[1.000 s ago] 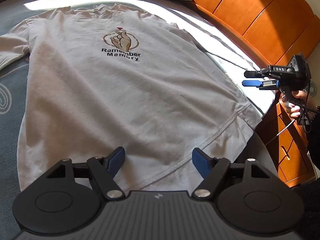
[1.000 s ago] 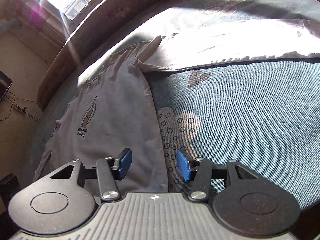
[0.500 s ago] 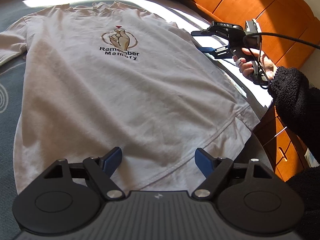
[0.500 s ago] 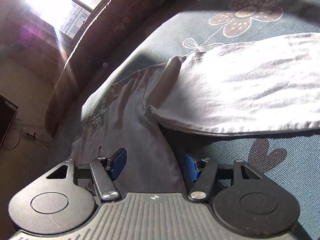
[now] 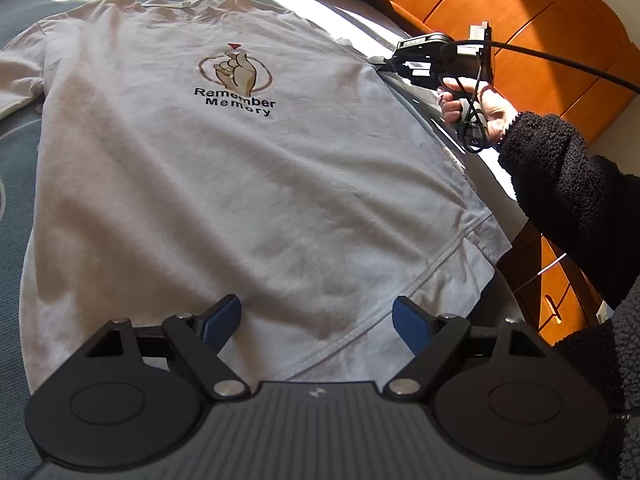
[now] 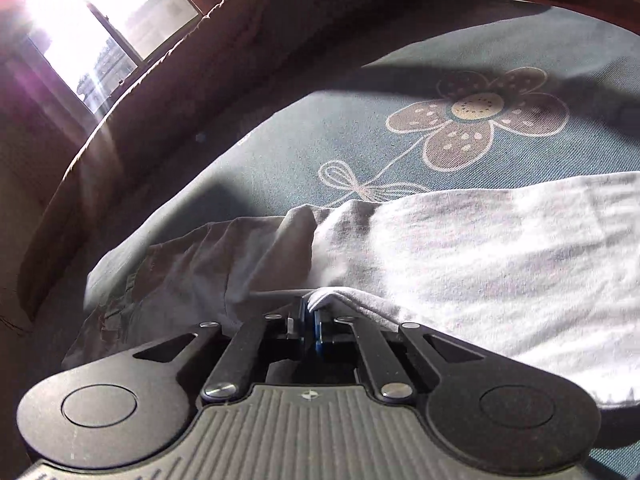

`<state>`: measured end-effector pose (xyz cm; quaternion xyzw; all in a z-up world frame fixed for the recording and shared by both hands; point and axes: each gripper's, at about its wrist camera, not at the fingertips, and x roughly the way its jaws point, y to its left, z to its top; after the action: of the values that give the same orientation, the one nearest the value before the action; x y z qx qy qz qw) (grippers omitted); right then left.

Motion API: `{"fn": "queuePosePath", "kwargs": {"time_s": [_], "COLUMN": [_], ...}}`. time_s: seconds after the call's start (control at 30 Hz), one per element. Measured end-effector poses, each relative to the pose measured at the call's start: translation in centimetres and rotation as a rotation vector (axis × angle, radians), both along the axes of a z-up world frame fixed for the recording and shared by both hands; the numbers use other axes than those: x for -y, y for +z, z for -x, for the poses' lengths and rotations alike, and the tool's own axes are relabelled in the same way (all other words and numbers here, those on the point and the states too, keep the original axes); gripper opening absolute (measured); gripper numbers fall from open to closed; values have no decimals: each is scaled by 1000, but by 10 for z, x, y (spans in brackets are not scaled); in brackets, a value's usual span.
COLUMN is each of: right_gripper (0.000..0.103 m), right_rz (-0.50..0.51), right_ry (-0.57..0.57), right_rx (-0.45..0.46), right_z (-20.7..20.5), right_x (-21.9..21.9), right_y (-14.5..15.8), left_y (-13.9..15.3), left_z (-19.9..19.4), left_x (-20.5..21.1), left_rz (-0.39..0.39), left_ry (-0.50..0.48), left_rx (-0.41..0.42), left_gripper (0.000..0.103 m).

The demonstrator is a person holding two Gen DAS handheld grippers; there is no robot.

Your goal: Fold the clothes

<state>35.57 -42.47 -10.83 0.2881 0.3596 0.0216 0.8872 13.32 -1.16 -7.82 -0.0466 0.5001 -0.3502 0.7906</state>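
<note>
Right claw [image 6: 309, 314] clamped on white T-shirt [image 6: 460, 248] sleeve fold atop bedspread [image 6: 400, 92]

I am reading one printed text only: "Remember Memory", in black letters on two lines, standing on the chest of the white cotton T-shirt [image 5: 248, 184], beneath a drawn hand in a ring with a small red heart. I am finding the label on my other black gripper [image 5: 382, 65] too small to read.
</note>
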Motion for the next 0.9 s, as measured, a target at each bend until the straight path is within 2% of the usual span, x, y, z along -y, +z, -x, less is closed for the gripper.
{"fn": "queuePosePath", "kwargs": {"time_s": [0.07,0.13,0.2,0.3,0.4,0.53,0.73,0.9], "right_gripper": [15,29,55,57,57,60,62,62], "right_rz": [-25,-46,-7,106,107,36,-142,-290], "right_ry": [19,66,133,215,222,77,-279,-509], "right_rx": [-23,-22,-6,-49,-51,-38,-18,73], "right_z": [7,22,41,65,92,133,198,225], "right_x": [-1,-6,-16,-30,-17,35,147,220], "right_y": [2,9,16,13,11,18,7,-10], "left_y": [0,0,0,1,0,0,1,2], "left_z": [1,3,4,6,7,8,7,6], "left_x": [2,3,5,8,8,9,13,18], "left_rz": [-6,-11,-14,-32,-36,-41,-61,-78], "left_ry": [-4,-9,-15,-20,-13,-6,-12,-10], "left_rx": [8,16,22,33,38,41,35,25], "left_gripper": [84,86,88,88,88,88,89,92]}}
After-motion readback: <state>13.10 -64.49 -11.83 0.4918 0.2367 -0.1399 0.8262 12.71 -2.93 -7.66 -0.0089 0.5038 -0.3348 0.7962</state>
